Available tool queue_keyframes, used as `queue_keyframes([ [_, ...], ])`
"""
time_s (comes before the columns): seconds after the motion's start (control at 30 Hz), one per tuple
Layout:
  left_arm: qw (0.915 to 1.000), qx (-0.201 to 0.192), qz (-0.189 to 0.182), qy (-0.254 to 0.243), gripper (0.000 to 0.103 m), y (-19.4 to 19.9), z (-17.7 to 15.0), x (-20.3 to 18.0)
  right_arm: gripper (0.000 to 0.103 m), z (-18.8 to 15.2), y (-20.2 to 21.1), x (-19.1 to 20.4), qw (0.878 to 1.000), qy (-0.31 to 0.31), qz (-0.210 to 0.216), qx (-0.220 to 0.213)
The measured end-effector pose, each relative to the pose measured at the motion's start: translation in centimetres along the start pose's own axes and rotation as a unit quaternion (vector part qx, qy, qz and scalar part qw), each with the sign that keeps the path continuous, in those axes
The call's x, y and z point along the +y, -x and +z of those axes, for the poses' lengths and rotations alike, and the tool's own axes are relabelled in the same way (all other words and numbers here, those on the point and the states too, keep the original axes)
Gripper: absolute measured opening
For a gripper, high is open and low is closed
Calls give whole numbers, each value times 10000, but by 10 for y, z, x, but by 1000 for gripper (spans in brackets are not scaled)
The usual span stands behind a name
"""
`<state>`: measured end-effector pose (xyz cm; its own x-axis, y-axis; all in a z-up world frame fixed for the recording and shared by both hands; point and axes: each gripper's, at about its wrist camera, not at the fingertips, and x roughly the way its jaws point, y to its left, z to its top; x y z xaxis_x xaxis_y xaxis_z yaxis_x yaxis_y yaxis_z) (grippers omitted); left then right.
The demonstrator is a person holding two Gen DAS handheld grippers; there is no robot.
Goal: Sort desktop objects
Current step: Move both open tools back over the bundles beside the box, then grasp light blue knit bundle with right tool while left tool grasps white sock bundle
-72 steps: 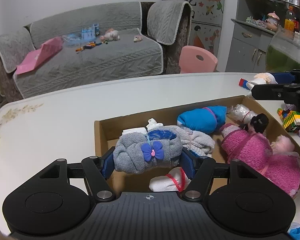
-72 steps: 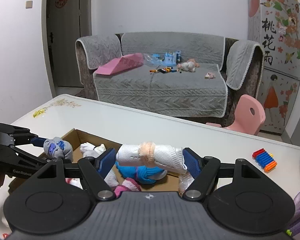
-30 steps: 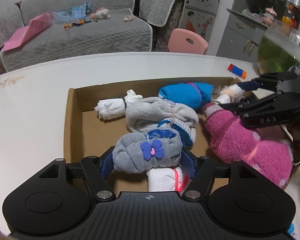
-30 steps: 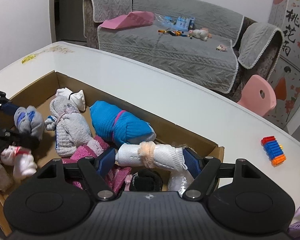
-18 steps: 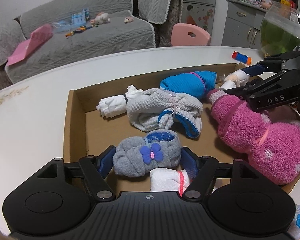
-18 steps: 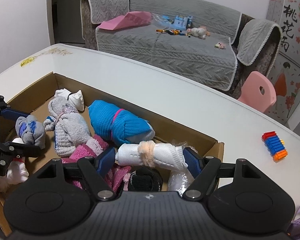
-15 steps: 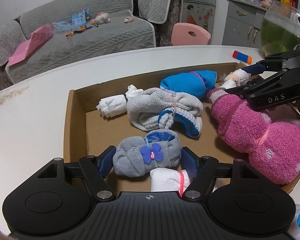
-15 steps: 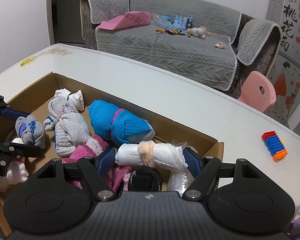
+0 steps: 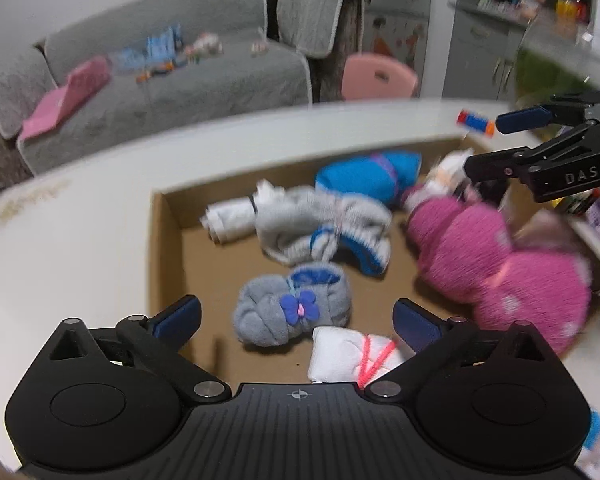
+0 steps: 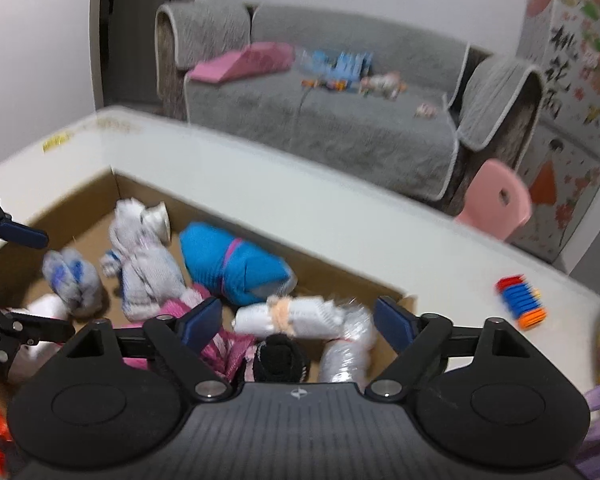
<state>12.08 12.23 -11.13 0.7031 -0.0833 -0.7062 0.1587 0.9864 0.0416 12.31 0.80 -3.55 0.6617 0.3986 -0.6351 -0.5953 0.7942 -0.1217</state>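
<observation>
**Both grippers spread over the sock box**

Left gripper [image 9: 296,322] spread wide, jaws just opened, blue pads clear on both sides of the grey sock roll [image 9: 292,309] with the purple bow. Grey sock roll lying loose on the floor of the cardboard box [image 9: 158,248], near the front, just beside a white roll tied with pink string [image 9: 354,354]. Further back in the box: a grey-and-blue bundle [image 9: 324,230], a small white roll [image 9: 230,226] and a blue roll [image 9: 370,176]. To the right, a big pink fluffy bundle [image 9: 500,268].

Right gripper [image 10: 298,322] likewise parted, jaws just opened, pads apart from the white sock roll [image 10: 296,316] with the peach band. White sock roll resting in the box's far right corner, on top of a black item [image 10: 278,354] and beside a silvery white roll [image 10: 348,350]. Cardboard box sitting on the white tabletop [image 10: 300,200]. Out on the tabletop, well apart from the box, a stack of red, blue and orange toy pieces [image 10: 520,300]. Both views blurred.
</observation>
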Motion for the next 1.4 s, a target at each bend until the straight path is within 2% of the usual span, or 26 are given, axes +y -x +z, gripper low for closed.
queue_keyframes([
  [0.1,9992,-401,13,92,103,33,4,3,92,2,37,-2,9989,-92,-79,-462],
  [0.2,9969,-782,43,122,103,71,-3,9,93,-4,77,3,9959,-227,-85,-872],
  [0.33,9920,-1174,462,38,103,117,-38,20,102,-32,127,20,9899,-240,47,-1395],
  [0.37,9911,-1213,541,54,103,125,-52,24,102,-42,134,24,9886,-267,117,-1476],
  [0.47,9920,-1102,622,32,103,130,-86,31,102,-72,143,44,9876,-431,299,-1478],
  [0.6,9955,-825,462,-57,103,123,-112,34,102,-108,127,74,9895,-590,495,-1224],
  [0.73,9949,-762,433,-498,103,111,-125,29,102,-121,106,94,9927,-516,456,-990],
  [0.83,9941,-536,675,-663,103,101,-133,28,101,-124,97,99,9938,-430,438,-925],
  [0.93,9954,-382,478,-740,103,94,-139,29,101,-133,100,101,9935,-482,448,-931],
  [1.07,9946,-178,509,-892,103,74,-138,27,101,-134,100,99,9937,-550,415,-889],
  [1.4,9981,-240,435,-378,103,57,-127,27,101,-141,96,103,9937,-598,434,-843],
])
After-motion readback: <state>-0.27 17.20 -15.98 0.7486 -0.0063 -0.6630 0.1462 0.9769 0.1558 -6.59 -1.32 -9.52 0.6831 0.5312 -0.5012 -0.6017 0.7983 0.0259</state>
